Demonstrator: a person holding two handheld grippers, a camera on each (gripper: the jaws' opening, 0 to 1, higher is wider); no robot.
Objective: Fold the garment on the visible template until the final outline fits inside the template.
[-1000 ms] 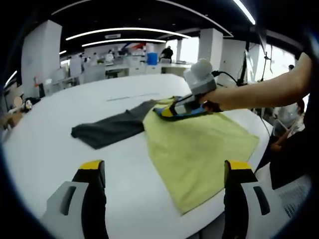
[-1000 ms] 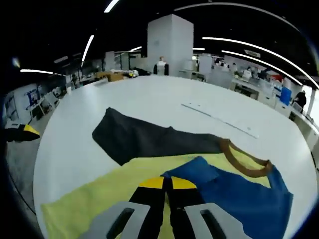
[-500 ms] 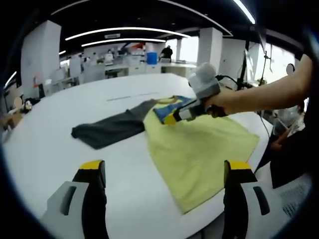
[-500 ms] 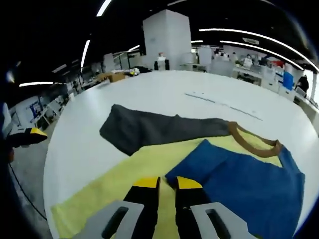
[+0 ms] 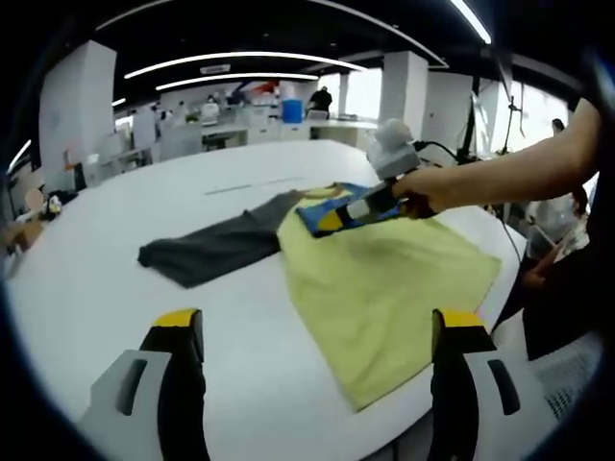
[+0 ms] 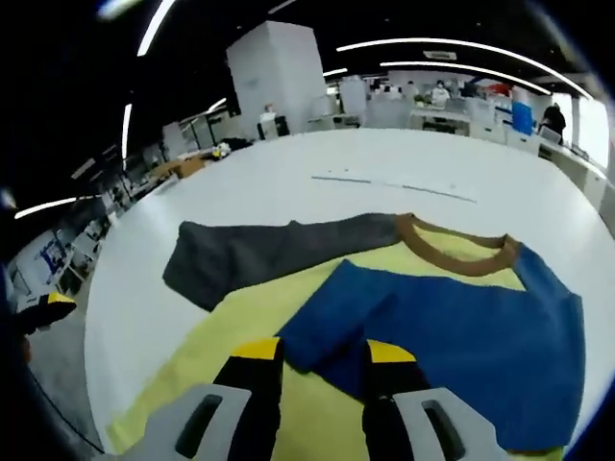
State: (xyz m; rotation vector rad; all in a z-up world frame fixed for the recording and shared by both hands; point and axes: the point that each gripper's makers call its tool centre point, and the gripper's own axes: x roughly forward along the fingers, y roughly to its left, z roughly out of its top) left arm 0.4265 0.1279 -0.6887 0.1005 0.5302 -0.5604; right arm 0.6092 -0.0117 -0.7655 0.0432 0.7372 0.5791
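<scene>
Now, shirt (image 6: 384,317): spread flat on white tabletop (image 6: 288,182)
Right gripper (image 6: 322,353): jaws parted over shirt's blue sleeve
Left gripper (image 5: 317,327): jaws wide open, holding nothing

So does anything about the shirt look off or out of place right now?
The shirt is only half folded: the blue sleeve lies across the yellow body, but the grey sleeve sticks straight out onto the white table. No template outline can be made out. Nothing looks torn or spilled.
</scene>
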